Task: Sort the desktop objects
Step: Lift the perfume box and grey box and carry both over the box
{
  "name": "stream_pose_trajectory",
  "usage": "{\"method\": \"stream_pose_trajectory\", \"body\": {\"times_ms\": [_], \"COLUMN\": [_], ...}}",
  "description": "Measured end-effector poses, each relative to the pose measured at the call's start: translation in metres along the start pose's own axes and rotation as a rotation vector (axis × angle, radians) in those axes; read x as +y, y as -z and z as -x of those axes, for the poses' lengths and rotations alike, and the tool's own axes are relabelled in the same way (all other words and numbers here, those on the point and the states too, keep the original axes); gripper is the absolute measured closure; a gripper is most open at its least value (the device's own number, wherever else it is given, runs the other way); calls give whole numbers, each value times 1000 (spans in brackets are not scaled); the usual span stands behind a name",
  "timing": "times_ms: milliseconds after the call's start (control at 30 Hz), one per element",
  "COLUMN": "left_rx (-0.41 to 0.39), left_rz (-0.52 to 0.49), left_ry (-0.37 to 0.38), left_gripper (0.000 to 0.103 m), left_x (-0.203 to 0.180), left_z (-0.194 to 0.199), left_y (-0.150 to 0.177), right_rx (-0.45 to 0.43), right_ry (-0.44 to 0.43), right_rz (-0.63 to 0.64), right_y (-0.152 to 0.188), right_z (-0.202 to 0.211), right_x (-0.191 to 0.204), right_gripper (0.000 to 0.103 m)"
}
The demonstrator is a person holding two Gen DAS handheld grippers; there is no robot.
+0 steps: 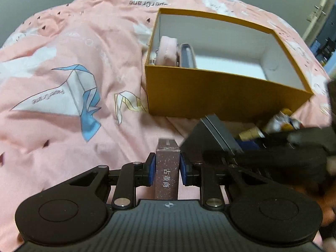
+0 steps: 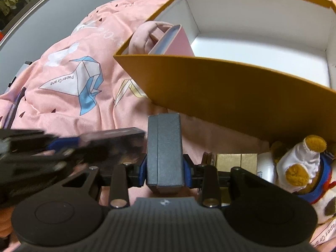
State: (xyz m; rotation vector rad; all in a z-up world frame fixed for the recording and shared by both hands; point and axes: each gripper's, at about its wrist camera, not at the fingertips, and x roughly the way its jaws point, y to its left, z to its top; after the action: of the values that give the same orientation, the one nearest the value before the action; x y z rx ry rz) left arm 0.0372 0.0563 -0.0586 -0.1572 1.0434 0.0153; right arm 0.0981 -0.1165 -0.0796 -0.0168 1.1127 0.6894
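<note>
**Both grippers clamped on small boxes before the yellow box**

The left gripper has its blue pads pressed narrowly on a speckled maroon carton standing between them. The right gripper, just to its right, grips a dark grey case the same way. Ahead of both sits the open yellow box on a pink quilt; a plush toy lies right of the right gripper.

speckled purple box and dark grey case upright before open mustard box.
</note>
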Motion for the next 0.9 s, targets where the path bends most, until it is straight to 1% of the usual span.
{"method": "stream_pose_trajectory", "body": {"times_ms": [33,100,200,267,367,433,467,533,600,700,800,900], "left_rx": [-6,-18,39,55,13,-15,-20,-25,-26,-67,-118,-167], "left_rz": [3,-6,-24,-28,-8,-20,-28,-49,-63,-85,-88,-81], "left_ry": [-27,-27,-16,-30,-30,-37,-29,1,12,32,77,122], "left_gripper": [76,76,76,75,77,77,77,77,77,77,77,77], "left_x": [-1,-2,-3,-3,0,-2,-3,-6,-10,-16,-18,-20], "left_z": [-5,-8,-18,-20,-8,4,8,19,28,47,65,78], "left_y": [-3,-3,8,18,17,11,8,2,-6,-19,-34,-53], "right_rx": [0,-18,-39,-31,-34,-50,-62,-100,-145,-217,-298,-386], "right_ry": [1,12,6,2,0,-7,-21,-35,-33,-55,-76,-60], "right_rz": [7,13,3,-5,-2,-2,-4,-6,-4,-14,-30,-45], "right_y": [-1,-1,1,2,2,1,-1,-3,-6,-12,-20,-31], "right_z": [0,3,3,0,3,10,16,32,51,80,108,130], "right_x": [0,0,-3,-4,-3,-1,-1,1,2,0,-2,-4], "right_gripper": [66,66,65,67,68,68,68,68,68,68,68,68]}}
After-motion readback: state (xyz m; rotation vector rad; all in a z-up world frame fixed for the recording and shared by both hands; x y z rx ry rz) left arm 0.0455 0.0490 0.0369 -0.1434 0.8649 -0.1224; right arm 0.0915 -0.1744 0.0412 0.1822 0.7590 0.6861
